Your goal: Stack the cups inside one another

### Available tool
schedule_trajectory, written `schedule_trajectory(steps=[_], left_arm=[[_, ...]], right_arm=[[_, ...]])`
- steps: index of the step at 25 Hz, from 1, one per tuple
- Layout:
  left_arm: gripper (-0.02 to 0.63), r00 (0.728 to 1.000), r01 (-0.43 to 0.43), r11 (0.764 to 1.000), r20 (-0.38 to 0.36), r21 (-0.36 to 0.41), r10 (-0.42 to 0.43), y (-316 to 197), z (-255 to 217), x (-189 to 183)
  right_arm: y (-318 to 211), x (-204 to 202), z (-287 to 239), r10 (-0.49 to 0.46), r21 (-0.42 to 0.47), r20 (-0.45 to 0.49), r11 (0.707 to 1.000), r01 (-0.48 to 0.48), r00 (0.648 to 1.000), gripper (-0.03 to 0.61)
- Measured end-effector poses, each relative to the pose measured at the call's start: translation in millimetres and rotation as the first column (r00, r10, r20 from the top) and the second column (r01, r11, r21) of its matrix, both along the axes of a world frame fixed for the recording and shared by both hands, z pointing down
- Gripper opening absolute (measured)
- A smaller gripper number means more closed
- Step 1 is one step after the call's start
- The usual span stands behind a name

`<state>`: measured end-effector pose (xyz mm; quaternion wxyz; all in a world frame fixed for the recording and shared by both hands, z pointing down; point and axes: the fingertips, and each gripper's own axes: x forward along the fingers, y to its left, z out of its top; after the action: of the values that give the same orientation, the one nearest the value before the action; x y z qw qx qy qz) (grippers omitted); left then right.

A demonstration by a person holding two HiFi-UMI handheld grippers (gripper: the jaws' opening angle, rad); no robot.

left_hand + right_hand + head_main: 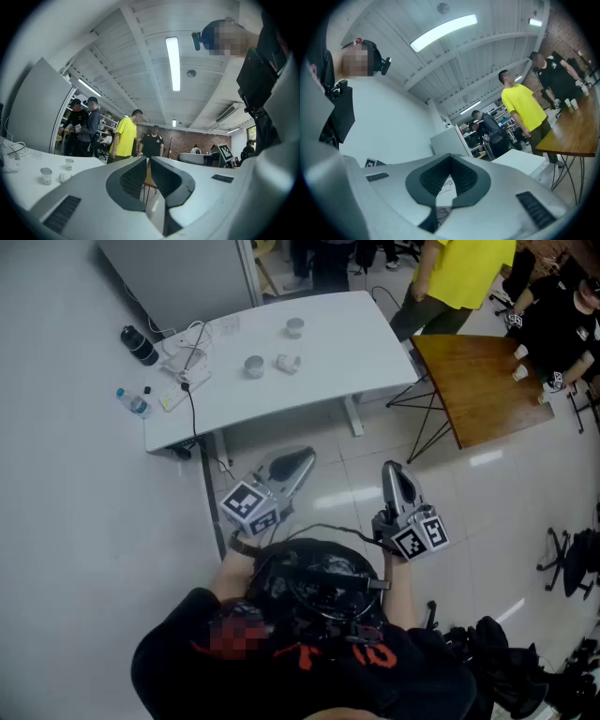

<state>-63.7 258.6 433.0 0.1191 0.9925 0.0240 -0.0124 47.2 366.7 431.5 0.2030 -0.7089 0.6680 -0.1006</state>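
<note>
Both grippers are hanging back here, well short of the white table (328, 367), so no stacking is under way yet. The left gripper (302, 461) has its jaws closed together with nothing between them, and the right gripper (391, 472) is pinched shut and just as empty.

The cups are all up on the table. There's a far cup (294, 327), a near cup (253, 366), and just beside that one a tipped cup (287, 362) that seems to lie on its side, its long axis roughly along the nine-to-three line.

In the head view the group sits at about twelve o'clock from the left jaws and nearer eleven from the right. So I'd say the left hand has the shorter reach, though both must open first.
</note>
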Motion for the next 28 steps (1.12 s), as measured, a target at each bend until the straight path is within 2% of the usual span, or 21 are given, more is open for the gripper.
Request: schedule_trajectory(steps=[4, 18, 24, 28], left_arm=[[0.023, 1.0, 0.007, 1.0, -0.011, 0.01, -0.006, -17.0, -4.7, -6.3], [0.023, 0.999, 0.019, 1.0, -0.025, -0.006, -0.019, -80.3, 2.7, -32.6], [0.023, 0.999, 0.029, 1.0, -0.035, -0.004, -0.029, -102.3, -0.8, -26.1], [0.003, 0.994, 0.098, 0.994, -0.054, 0.048, -0.096, -119.0, -7.9, -22.6]], right_arm=[[-18.6, -8.3, -2.7, -0.012, -0.005, -0.026, 1.0, 0.012, 1.0, 0.005], [-69.7, -35.8, -2.8, 0.01, 0.002, -0.023, 1.0, -0.01, 1.0, 0.005], [-90.6, -28.9, -5.7, 0.01, 0.002, -0.034, 1.0, -0.01, 0.999, 0.005], [-106.4, -11.6, -9.4, 0.016, 0.032, -0.046, 0.999, -0.014, 0.999, 0.005]])
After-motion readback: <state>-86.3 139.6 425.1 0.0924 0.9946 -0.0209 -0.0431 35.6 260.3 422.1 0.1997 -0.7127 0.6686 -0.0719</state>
